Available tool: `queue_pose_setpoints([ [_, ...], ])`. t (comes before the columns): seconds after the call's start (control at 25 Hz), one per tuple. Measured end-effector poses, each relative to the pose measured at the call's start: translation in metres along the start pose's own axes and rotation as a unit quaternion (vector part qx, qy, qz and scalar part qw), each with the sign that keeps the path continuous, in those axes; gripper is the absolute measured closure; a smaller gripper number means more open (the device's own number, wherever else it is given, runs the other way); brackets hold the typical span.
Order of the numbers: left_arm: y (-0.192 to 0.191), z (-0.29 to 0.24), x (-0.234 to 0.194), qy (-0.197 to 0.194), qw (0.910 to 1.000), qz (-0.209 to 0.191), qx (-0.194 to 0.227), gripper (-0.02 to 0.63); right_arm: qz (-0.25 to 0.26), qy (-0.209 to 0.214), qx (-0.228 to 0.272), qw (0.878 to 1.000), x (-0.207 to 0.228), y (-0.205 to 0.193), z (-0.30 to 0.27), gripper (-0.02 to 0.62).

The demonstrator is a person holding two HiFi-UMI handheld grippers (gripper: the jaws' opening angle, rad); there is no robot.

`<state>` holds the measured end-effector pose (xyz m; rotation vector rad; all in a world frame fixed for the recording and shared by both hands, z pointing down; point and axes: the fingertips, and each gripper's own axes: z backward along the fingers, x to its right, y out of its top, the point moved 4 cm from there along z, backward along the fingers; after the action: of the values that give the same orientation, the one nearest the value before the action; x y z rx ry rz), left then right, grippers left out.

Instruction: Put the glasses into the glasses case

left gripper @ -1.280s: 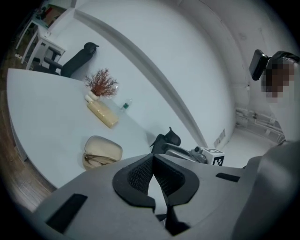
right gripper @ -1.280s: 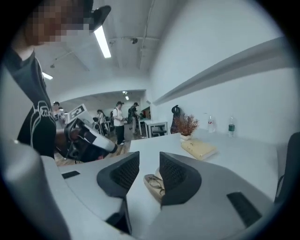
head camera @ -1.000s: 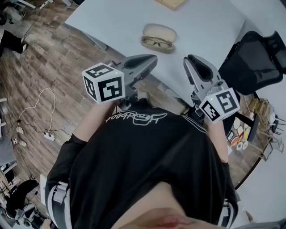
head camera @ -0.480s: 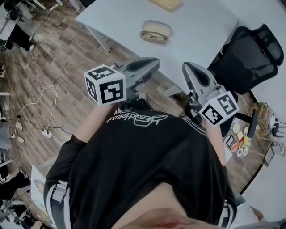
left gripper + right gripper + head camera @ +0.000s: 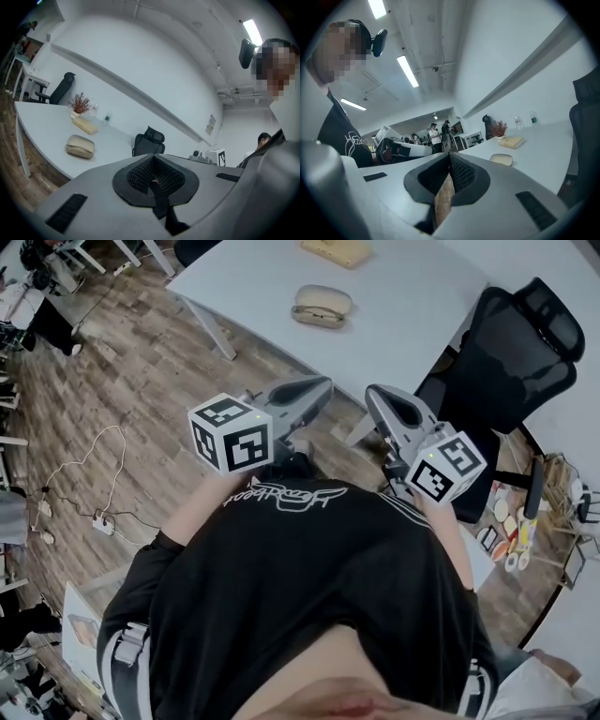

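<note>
A brown wood-plank floor (image 5: 122, 381) fills the left side of the head view, and a long white bench (image 5: 403, 296) runs across the top. A person in a black printed shirt (image 5: 309, 587) stands back from the bench's near edge. A black mesh office chair (image 5: 511, 362) is at the bench's right end.

The left tongs (image 5: 323, 382) and the right tongs (image 5: 370, 392) are grey, and each carries a cube with square markers. They are held out level over the floor, side by side, short of the bench. In both gripper views the jaws are pressed together with nothing between them.

A flat tan block (image 5: 336, 249) lies towards the bench's far edge. Just nearer lies the beige oval glasses case (image 5: 322, 300), a little in from the near edge and well apart from both tongs. Its lid is up, and the dark-framed glasses (image 5: 317, 317) lie in its lower half.
</note>
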<state>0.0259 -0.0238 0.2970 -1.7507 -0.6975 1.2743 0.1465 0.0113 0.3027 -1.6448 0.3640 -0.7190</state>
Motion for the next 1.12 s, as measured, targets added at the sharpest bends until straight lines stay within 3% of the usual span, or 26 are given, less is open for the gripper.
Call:
queue_pose_setpoints([
  [0.56, -0.019, 0.013, 0.028, 0.009, 0.9999, -0.012, 0.005, 0.600, 0.000, 0.022, -0.002, 1.000, -0.027, -0.013, 0.021, 0.586],
  [1.12, -0.030, 0.033, 0.033, 0.019, 0.9998, 0.003, 0.007, 0.600, -0.005, 0.031, -0.008, 0.999, -0.046, -0.021, 0.021, 0.586],
])
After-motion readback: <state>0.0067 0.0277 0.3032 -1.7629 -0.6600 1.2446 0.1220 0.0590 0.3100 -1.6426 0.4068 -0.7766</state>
